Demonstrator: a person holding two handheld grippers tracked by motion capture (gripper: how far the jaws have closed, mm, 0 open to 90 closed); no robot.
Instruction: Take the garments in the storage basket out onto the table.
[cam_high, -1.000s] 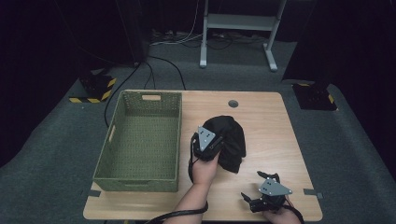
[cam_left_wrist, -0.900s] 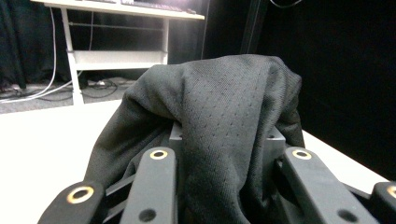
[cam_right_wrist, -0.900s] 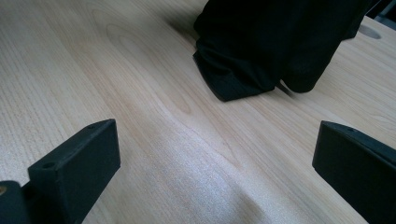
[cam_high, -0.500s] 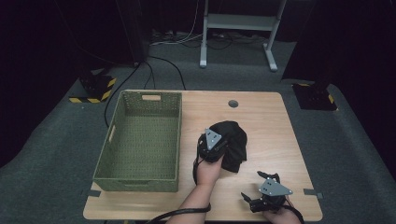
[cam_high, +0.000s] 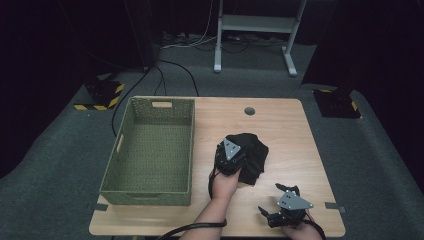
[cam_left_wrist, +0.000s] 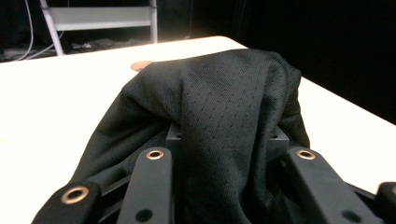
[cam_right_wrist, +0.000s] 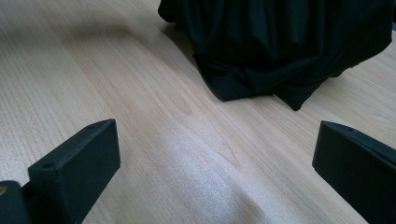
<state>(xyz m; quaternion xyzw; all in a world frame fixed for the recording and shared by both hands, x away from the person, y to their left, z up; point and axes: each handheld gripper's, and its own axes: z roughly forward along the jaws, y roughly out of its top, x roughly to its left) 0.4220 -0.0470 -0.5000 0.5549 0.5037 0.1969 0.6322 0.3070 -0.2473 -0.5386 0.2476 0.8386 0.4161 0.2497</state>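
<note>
Fingers of L gripper (cam_high: 235, 167) clamped on black cloth (cam_high: 254, 155); R gripper (cam_high: 272, 212) fingers wide apart.

Basket (cam_high: 150, 150): green, woven, rectangular, left of centre on the table, a handle slot in its far wall. Table (cam_high: 285, 125): light wood, rounded corners, centre of frame; round cable hole (cam_high: 249, 111) near its far edge. Desk frame (cam_high: 255, 25): grey metal, top centre, on grey carpet. Cables (cam_high: 170, 70): black, upper left of centre. Two striped black-and-yellow floor blocks, left (cam_high: 102, 95) and right (cam_high: 337, 102).
</note>
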